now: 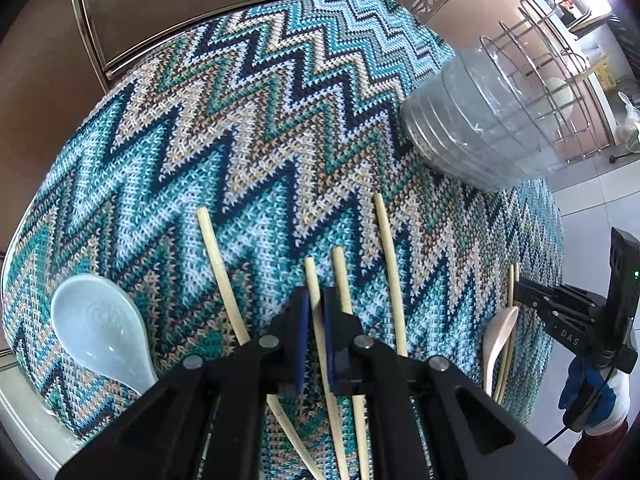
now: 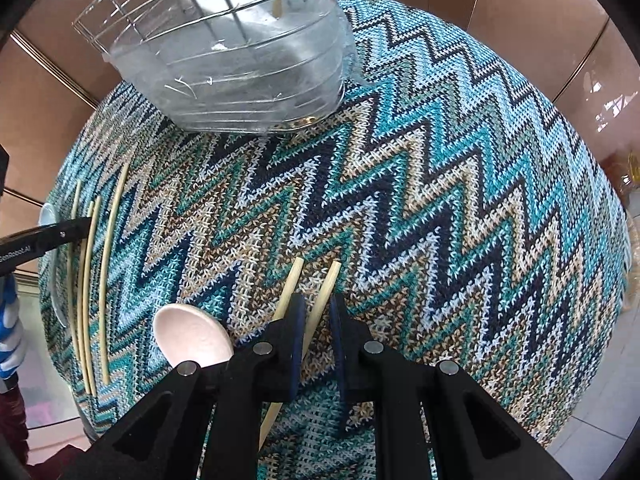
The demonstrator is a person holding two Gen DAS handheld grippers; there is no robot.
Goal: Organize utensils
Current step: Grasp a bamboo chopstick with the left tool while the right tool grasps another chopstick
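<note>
Several wooden chopsticks lie on a zigzag-knit cloth [image 1: 240,140]. My left gripper [image 1: 316,320] is low over the cloth, its jaws narrowly apart around one chopstick [image 1: 314,292]; others lie beside it [image 1: 218,264] [image 1: 390,264]. A pale blue ceramic spoon [image 1: 100,332] lies to its left. My right gripper [image 2: 316,332] has its jaws narrowly apart around one chopstick [image 2: 326,292], with a second chopstick [image 2: 290,288] just left of the left finger. A pink spoon [image 2: 192,336] lies left of it. A wire utensil basket [image 2: 224,52] with a clear liner stands at the back, holding a chopstick and a white object.
The cloth covers a round table [image 2: 480,200]. A wire dish rack [image 1: 552,72] stands beyond the basket. Brown cabinet fronts [image 2: 520,20] lie behind the table. In the right wrist view the left gripper [image 2: 44,236] and more chopsticks [image 2: 92,288] are at far left.
</note>
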